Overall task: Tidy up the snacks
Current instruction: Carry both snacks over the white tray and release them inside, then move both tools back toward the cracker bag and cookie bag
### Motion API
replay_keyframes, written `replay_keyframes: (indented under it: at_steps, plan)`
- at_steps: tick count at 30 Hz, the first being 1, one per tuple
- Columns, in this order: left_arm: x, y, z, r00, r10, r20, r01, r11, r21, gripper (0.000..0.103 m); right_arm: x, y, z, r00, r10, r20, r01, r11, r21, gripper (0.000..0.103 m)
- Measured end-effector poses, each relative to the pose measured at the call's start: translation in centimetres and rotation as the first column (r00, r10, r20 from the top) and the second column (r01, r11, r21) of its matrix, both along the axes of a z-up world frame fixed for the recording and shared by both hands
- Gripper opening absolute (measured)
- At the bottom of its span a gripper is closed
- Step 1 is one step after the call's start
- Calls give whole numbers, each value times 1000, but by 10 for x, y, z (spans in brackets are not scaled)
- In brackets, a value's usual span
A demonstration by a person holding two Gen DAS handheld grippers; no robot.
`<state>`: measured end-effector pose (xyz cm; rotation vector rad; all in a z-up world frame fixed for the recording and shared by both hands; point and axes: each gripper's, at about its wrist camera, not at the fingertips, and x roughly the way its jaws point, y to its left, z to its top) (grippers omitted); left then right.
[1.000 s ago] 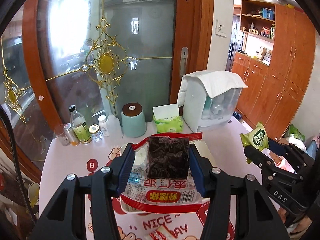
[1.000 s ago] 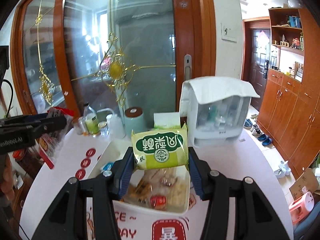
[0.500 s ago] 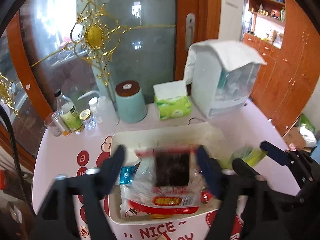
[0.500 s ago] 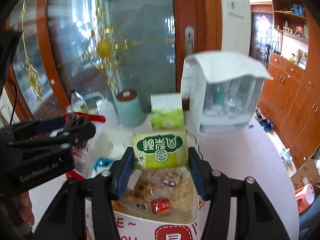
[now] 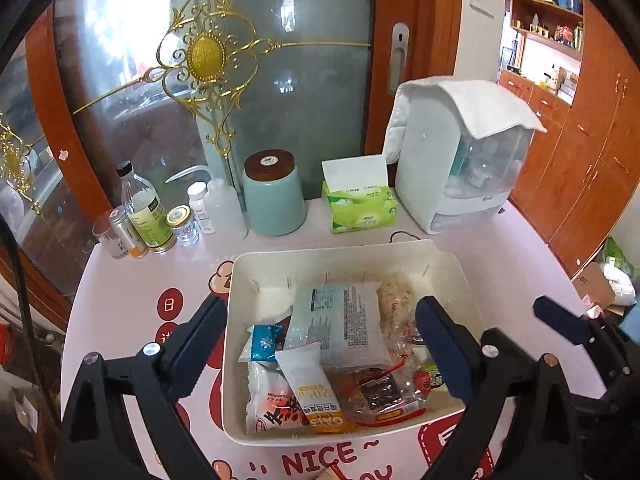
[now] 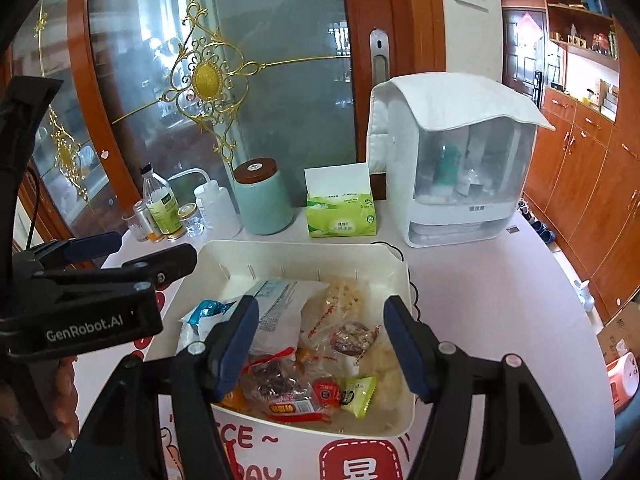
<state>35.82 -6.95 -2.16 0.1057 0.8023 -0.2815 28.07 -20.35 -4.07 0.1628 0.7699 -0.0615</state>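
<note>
A white bin (image 5: 344, 246) (image 6: 304, 246) on the pink table holds several snack packets. My left gripper (image 5: 322, 340) hovers over the bin, jaws wide and still opening, with nothing between the pads. Under it in the bin lies the red-edged packet of dark snacks (image 5: 376, 396) (image 6: 280, 388). My right gripper (image 6: 320, 344) hangs over the bin's right half, jaws also opening and empty. The small green packet (image 6: 358, 394) rests loose in the bin below it. Each gripper shows in the other's view: the right gripper (image 5: 560, 324) and the left gripper (image 6: 100, 264).
Behind the bin stand a teal jar (image 5: 274, 196), a green tissue box (image 5: 360, 208), a white cloth-covered dispenser (image 5: 460, 160) and several small bottles (image 5: 144, 208). A glass door is behind the table. Wooden cabinets line the right wall.
Both grippers came down toward the bin and their jaws opened. The red-edged packet left the left gripper and the green packet left the right gripper; both now lie in the bin.
</note>
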Motion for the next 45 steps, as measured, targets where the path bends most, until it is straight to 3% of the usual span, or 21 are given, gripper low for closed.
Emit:
replay_keyframes:
  at_steps: [11, 28, 38, 45]
  plan:
    - [-37, 10, 18, 1000, -9, 26, 10, 999, -45, 95, -20, 8, 4, 1000, 28, -1, -28, 998, 56, 66]
    - [-115, 51, 33, 998, -20, 66, 24, 998, -57, 95, -77, 37, 16, 997, 75, 27, -76, 996, 51, 66]
    - [-144, 79, 11, 1000, -16, 8, 16, 998, -54, 95, -98, 61, 2, 993, 122, 1, -122, 991, 53, 66]
    - [-160, 104, -26, 998, 24, -56, -25, 1000, -8, 95, -111, 66, -19, 990, 133, -51, -129, 989, 76, 66]
